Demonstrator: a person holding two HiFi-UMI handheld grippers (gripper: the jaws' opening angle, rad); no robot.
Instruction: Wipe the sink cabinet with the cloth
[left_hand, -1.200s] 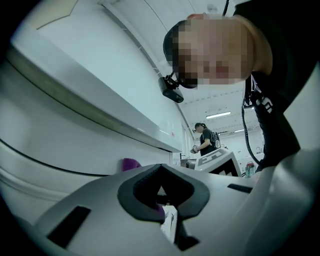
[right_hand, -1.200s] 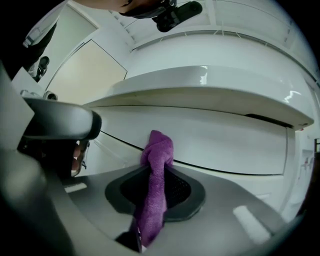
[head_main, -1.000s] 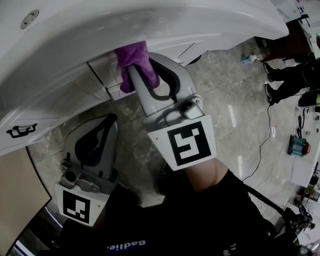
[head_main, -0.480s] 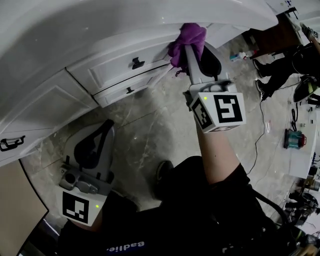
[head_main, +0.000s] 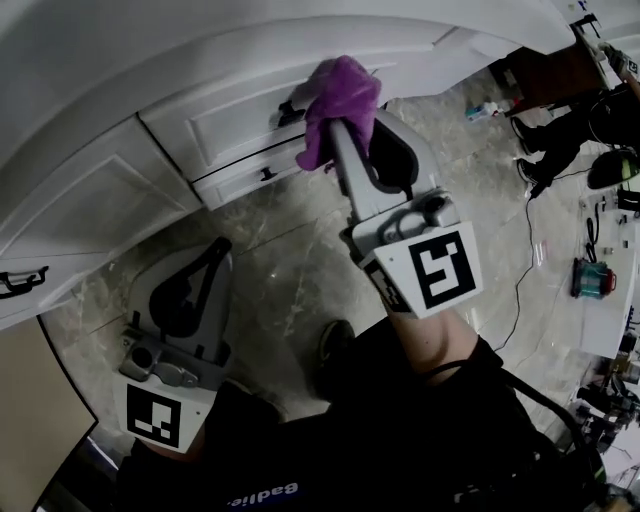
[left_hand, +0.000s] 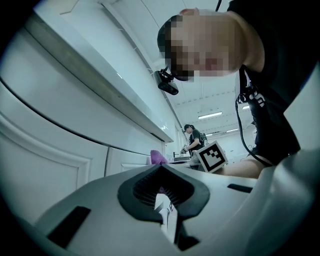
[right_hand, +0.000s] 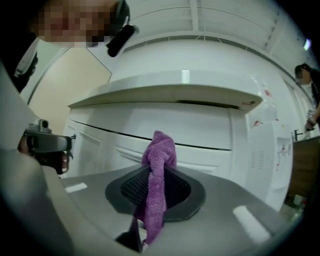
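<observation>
White sink cabinet (head_main: 100, 200) ahead; right gripper (head_main: 338, 130) pinching purple cloth (head_main: 340, 90) at drawer front (head_main: 240, 120). Left gripper (head_main: 212, 255) low over marble floor (head_main: 290, 250), jaws pressed together, empty.

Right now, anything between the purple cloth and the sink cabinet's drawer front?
Nothing visible. The right gripper is shut on the purple cloth, which lies against the upper drawer front, partly covering its black handle.

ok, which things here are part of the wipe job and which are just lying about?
In the job: purple cloth, clamped in the right gripper; white sink cabinet, cloth at its drawer front.
Lying about: left gripper, jaws shut on nothing; small bottle and black cable on the floor.
</observation>
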